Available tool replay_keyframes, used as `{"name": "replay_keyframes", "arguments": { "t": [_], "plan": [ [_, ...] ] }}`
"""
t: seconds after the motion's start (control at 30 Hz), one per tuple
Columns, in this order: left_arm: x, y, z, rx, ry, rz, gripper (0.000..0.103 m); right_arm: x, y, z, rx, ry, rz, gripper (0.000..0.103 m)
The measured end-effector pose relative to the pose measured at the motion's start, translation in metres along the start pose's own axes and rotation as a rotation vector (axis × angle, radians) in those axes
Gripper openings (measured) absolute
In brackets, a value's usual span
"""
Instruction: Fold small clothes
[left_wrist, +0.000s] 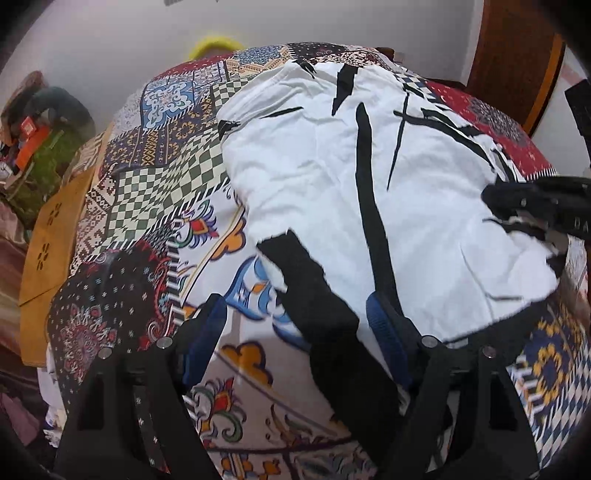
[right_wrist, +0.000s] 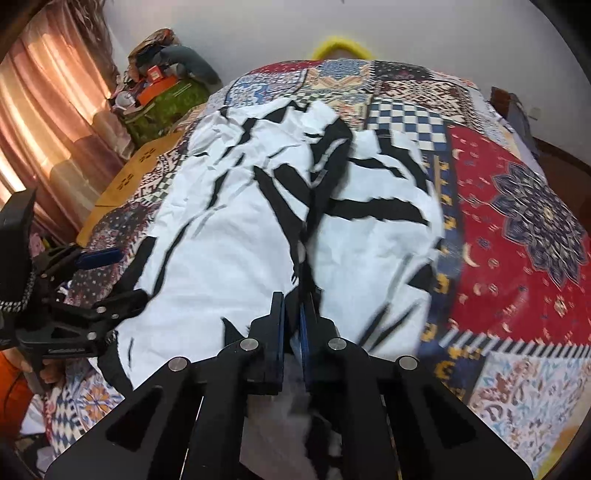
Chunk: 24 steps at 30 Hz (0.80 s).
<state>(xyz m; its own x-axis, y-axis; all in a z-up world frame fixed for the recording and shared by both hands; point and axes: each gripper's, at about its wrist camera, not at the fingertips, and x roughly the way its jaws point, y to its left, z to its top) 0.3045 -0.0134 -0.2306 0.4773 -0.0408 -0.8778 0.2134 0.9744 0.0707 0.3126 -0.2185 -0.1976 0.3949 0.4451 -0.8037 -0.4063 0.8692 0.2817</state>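
Observation:
A white garment with black streaks (left_wrist: 332, 177) lies on a patchwork bedspread (left_wrist: 159, 177). It also shows in the right wrist view (right_wrist: 229, 240), creased down the middle. My left gripper (left_wrist: 295, 310) is open, its fingers on either side of the garment's black-edged near corner. It shows at the left of the right wrist view (right_wrist: 107, 280). My right gripper (right_wrist: 291, 310) is shut on the garment's near edge at the black seam. It appears at the right edge of the left wrist view (left_wrist: 517, 206), pinching the cloth.
A red patterned patch of the bedspread (right_wrist: 498, 221) lies right of the garment. A wooden bed frame (left_wrist: 48, 236) runs along the left. A cluttered green bundle (right_wrist: 166, 96) and curtains (right_wrist: 48, 110) stand at the back left. A yellow object (right_wrist: 340, 46) peeks over the far edge.

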Motion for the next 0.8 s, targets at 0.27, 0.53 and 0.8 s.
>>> {"name": "replay_keyframes", "arguments": {
  "t": [0.27, 0.53, 0.8],
  "plan": [
    [-0.009, 0.007, -0.018, -0.03, -0.002, -0.005, 0.078, -0.032, 0.0, -0.01, 0.003, -0.031, -0.045, 0.007],
    [-0.016, 0.004, -0.023, -0.029, -0.013, 0.024, 0.078, -0.043, 0.037, -0.016, -0.078, -0.052, -0.009, 0.029],
    [-0.022, 0.006, -0.03, -0.042, -0.017, 0.023, 0.08, -0.017, 0.039, -0.042, -0.093, 0.028, -0.014, 0.029]
  ]
}}
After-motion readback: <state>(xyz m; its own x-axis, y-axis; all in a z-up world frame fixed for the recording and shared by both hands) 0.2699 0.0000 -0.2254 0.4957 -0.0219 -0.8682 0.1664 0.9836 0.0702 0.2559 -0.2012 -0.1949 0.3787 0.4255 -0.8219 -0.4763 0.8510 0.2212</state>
